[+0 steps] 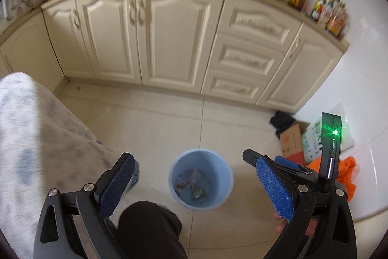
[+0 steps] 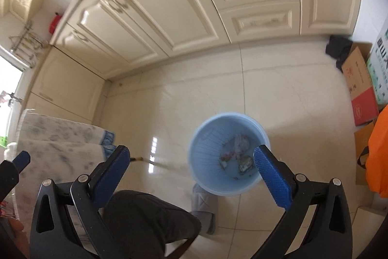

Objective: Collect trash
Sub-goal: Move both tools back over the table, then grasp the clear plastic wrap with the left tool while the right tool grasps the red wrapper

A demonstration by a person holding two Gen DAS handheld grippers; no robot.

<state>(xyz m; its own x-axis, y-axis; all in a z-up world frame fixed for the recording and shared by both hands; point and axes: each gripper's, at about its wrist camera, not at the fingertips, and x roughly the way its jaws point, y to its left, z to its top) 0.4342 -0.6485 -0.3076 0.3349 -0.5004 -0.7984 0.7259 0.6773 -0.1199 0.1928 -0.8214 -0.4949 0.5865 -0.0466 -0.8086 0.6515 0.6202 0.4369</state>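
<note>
Presently catalogued, one kitchen floor scene. Left claw point(image 1: 194, 183): jaws spread wide, nothing between the blue pads; it hung above the floor, pointed down at the bin. Right claw point(image 2: 191, 176): likewise wide open and empty, also aimed at the bin, likely so either could drop or fetch next. Blue bin point(image 1: 175, 176), point(image 2: 201, 135): upright on the tiled floor point(image 1: 150, 128), just ahead of the person's knee point(image 1: 148, 222), mouth open upward to receive. Trash point(image 1: 191, 182), point(image 2: 238, 152): several crumpled scraps lying at the bin's bottom; judged already collected. Cloth-covered table point(image 1: 36, 137): at the left, close beside the left claw; any remaining litter on it was not visible. Cardboard box point(image 1: 292, 142) and orange bag point(image 1: 349, 171): stacked by the right wall, well apart from the bin.
</note>
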